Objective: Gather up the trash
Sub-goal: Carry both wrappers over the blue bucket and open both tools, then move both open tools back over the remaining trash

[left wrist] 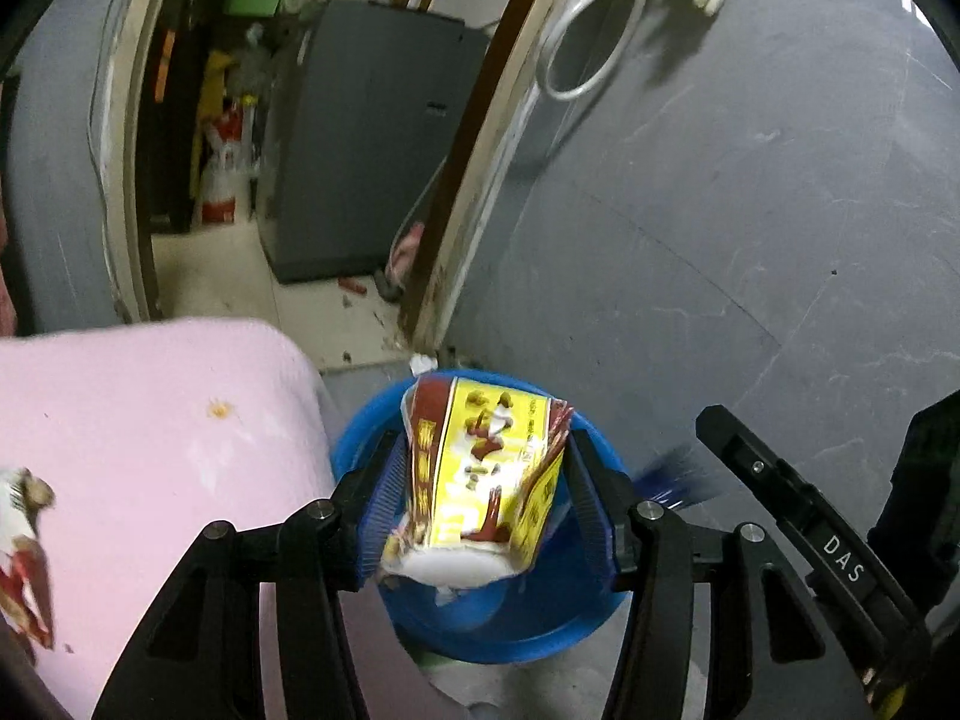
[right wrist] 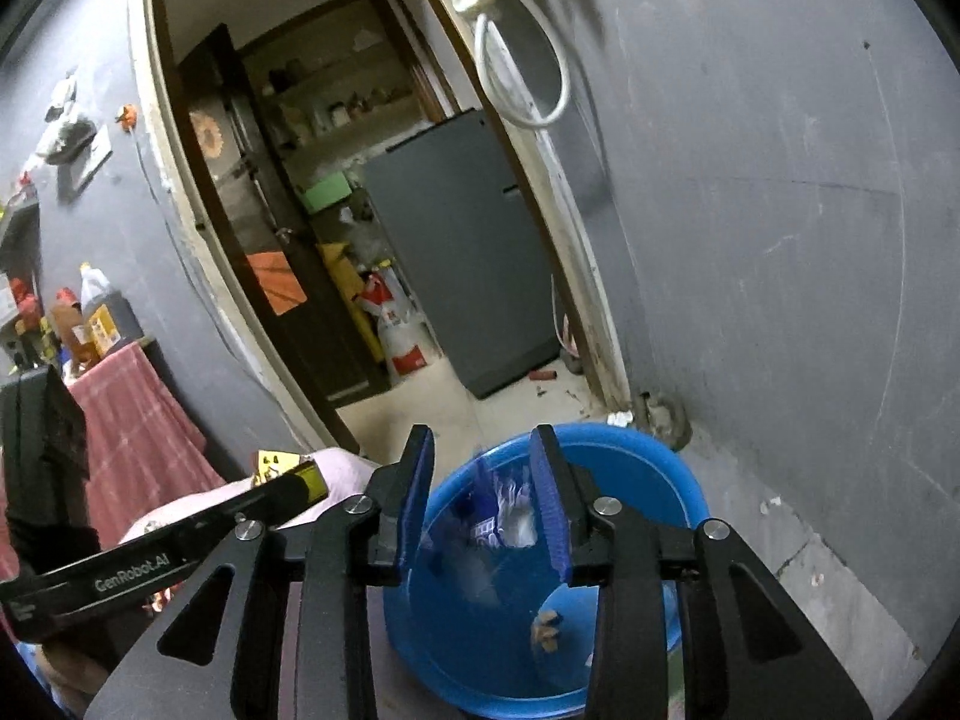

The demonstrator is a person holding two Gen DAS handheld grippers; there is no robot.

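Note:
A crumpled yellow and red snack wrapper [left wrist: 480, 468] stands between the blue pads of my left gripper [left wrist: 486, 498], which is shut on it just above a blue plastic basin [left wrist: 510, 642]. My right gripper [right wrist: 483, 504] hangs over the same basin [right wrist: 660, 480] with its jaws apart. A blurred blue and white wrapper [right wrist: 504, 516] shows between them, and the pads do not press on it. The left wrist view has it as blue streaks [left wrist: 678, 474]. A brown crumb [right wrist: 546, 630] lies in the basin.
A pink cloth surface [left wrist: 150, 432] lies left of the basin, with another red and white wrapper [left wrist: 21, 546] at its edge. A grey wall [right wrist: 780, 300] stands right. Behind are a doorway and a grey fridge [right wrist: 462, 252]. A white cable [right wrist: 540, 96] hangs above.

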